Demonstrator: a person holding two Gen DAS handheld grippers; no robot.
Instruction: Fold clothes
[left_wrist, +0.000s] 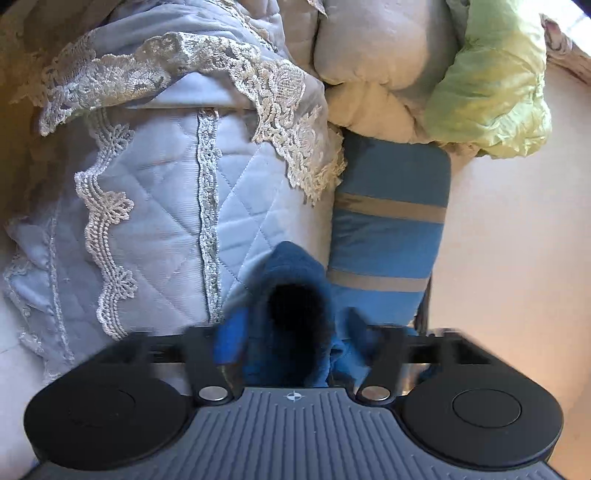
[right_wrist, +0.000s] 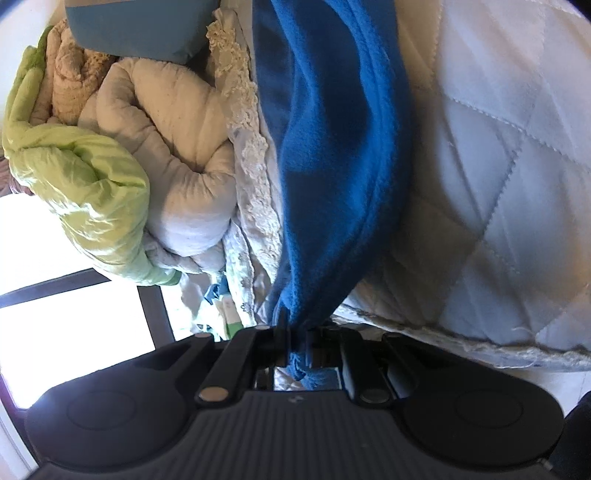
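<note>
Hanging in a taut band over the quilt (right_wrist: 498, 184), the fleece (right_wrist: 332, 155) ends at the right gripper (right_wrist: 297, 343), whose jaws are pinched tight on its gathered edge. Left of the fleece lie a lace border (right_wrist: 251, 155), a white duvet (right_wrist: 177, 147) and a green cover (right_wrist: 85, 177). The left gripper (left_wrist: 295, 332) stands wide open, with bunched fleece (left_wrist: 295, 273) lying loose between its jaws. Right of that fleece a striped cushion (left_wrist: 388, 229) adjoins it; beyond is bare pale surface (left_wrist: 509, 240).
</note>
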